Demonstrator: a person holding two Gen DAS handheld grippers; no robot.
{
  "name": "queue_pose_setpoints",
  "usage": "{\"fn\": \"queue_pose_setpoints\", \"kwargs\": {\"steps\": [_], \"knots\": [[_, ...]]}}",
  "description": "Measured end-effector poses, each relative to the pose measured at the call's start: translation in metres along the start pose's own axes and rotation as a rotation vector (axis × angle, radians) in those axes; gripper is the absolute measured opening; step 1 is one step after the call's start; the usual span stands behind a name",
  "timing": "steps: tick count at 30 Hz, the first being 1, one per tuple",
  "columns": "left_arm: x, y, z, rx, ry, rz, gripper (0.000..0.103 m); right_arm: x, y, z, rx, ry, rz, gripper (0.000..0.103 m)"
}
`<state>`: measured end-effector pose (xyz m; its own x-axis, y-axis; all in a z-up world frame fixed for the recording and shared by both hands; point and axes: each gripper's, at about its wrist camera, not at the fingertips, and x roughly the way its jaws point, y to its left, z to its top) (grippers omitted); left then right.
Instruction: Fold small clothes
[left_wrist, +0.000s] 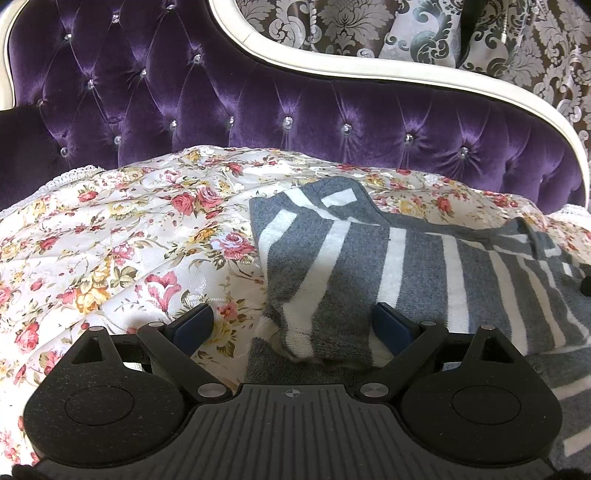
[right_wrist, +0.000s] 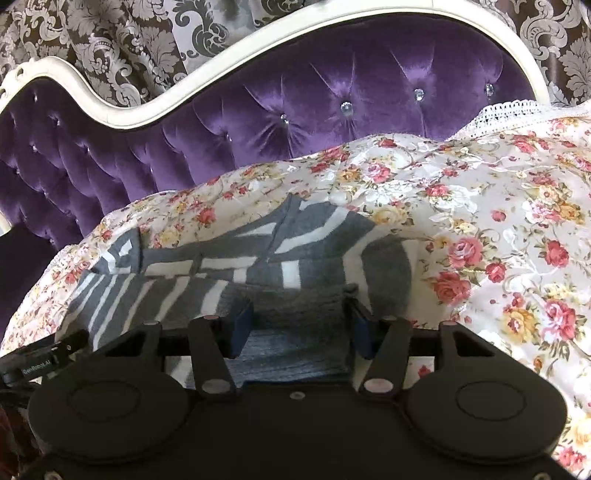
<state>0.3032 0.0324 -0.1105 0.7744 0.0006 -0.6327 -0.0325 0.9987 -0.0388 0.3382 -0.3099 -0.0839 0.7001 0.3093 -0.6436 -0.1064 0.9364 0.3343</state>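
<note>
1. Sweater (left_wrist: 369, 258), grey with white stripes, lies on the floral cover (left_wrist: 110, 236) in the right half of the left wrist view. In the right wrist view it sits centre-left, in front of the purple headboard (right_wrist: 332, 122). It looks partly folded already, with one end flopped over toward the bottom of the frame.

2. Left gripper (left_wrist: 291, 328): jaws spread wide. A bunched end of the sweater pokes up between them, close against the right pad, well clear of the left one. Nothing is pinched yet.

3. Right gripper (right_wrist: 299, 325): jaws also spread, sitting low over the grey knit, with fabric filling the gap between the pads. Can't tell whether the pads actually touch the cloth.

4. My guess on the step: both are lining up to grab an edge for the next fold.

5. What could go wrong:
- The knit is thick and soft, so a squeeze on the bunched end might catch only the top layer, and the rest would sag out when lifted.
- The cover underneath is loose and rumpled. Going in too low could pinch it along with the sweater and drag it up.
- The left side has a lumpy wad, the right side flat cloth. If the two grabs end up uneven, the fold would probably come out skewed.
- The cover looks slick, so the whole sweater may slide instead of folding.
</note>
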Motion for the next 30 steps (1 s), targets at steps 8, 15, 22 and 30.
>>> {"fn": "queue_pose_setpoints", "kwargs": {"steps": [8,15,22,30], "knots": [[0.0,0.0,0.0,-0.001,0.0,-0.001,0.095,-0.038,0.028,0.011,-0.09,-0.085,0.076,0.021],[0.0,0.0,0.0,-0.003,0.0,-0.002,0.095,-0.01,0.004,0.002,0.022,0.09,-0.053,0.027],[0.0,0.001,-0.001,-0.002,0.001,-0.002,0.095,-0.027,0.009,0.006,-0.022,0.04,-0.157,0.075],[-0.003,0.001,0.01,0.045,0.105,-0.029,0.095,-0.03,0.012,0.009,-0.037,0.009,-0.157,0.092]]}}
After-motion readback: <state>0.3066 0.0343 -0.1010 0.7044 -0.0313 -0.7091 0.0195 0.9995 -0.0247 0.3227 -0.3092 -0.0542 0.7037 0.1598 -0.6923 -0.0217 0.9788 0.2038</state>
